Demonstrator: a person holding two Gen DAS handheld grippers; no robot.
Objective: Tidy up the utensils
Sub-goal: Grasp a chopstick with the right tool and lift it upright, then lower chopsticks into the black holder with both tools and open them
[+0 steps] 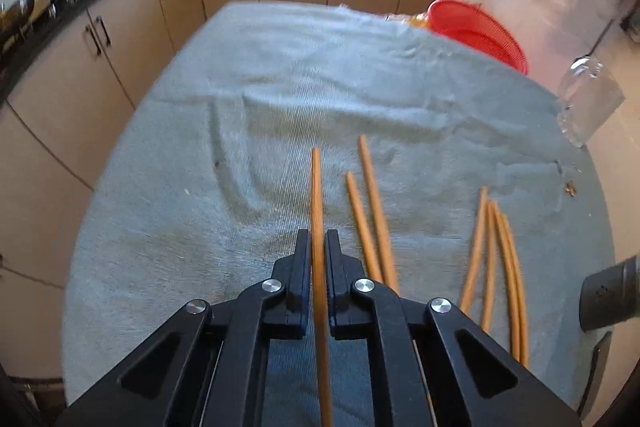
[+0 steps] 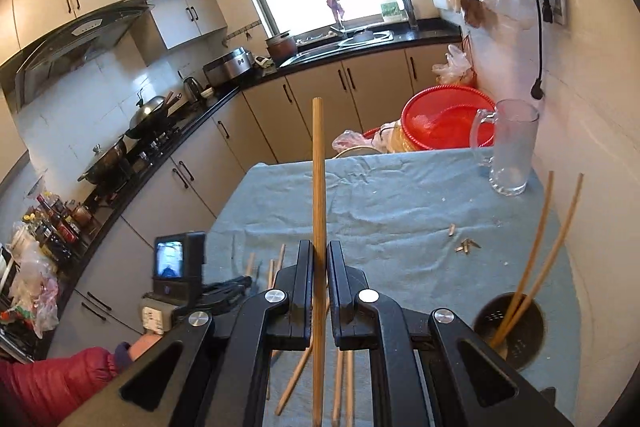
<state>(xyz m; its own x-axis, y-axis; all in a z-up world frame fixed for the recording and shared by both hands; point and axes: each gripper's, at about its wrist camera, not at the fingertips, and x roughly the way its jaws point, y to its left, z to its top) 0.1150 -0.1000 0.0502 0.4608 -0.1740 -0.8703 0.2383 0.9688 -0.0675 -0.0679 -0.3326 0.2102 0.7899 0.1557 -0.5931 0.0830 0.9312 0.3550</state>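
Observation:
My left gripper (image 1: 318,241) is shut on a wooden chopstick (image 1: 317,187) that lies lengthwise between its black fingers, low over the grey-blue cloth (image 1: 280,87). Two loose chopsticks (image 1: 370,207) lie just to its right, and several more (image 1: 496,255) lie further right. My right gripper (image 2: 319,251) is shut on another chopstick (image 2: 318,167), held up above the table and pointing away. At the lower right of the right wrist view stands a dark perforated holder (image 2: 510,323) with two chopsticks (image 2: 540,247) leaning in it.
A clear glass mug (image 2: 512,147) stands at the table's far right by the wall. A red basin (image 2: 448,119) sits beyond the table's far edge. Small scraps (image 2: 466,245) lie on the cloth. The left hand's device and a red sleeve (image 2: 52,379) show at left.

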